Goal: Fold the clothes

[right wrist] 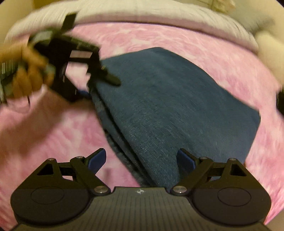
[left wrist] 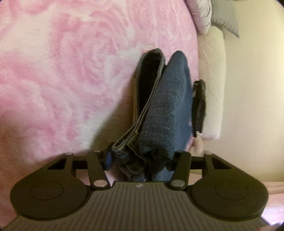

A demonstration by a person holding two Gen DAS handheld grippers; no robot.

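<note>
Left gripper (left wrist: 142,158) clamped on bunched edge of folded dark-blue jeans (right wrist: 168,106), centre frame on pink blanket (left wrist: 62,71); right gripper (right wrist: 142,160) gaping, empty. Blanket bare at left.

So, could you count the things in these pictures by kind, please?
Folded jeans: 1
Pink blanket: 1
Pillows: 2
Grippers, left gripper and right gripper: 2
Total: 6
</note>
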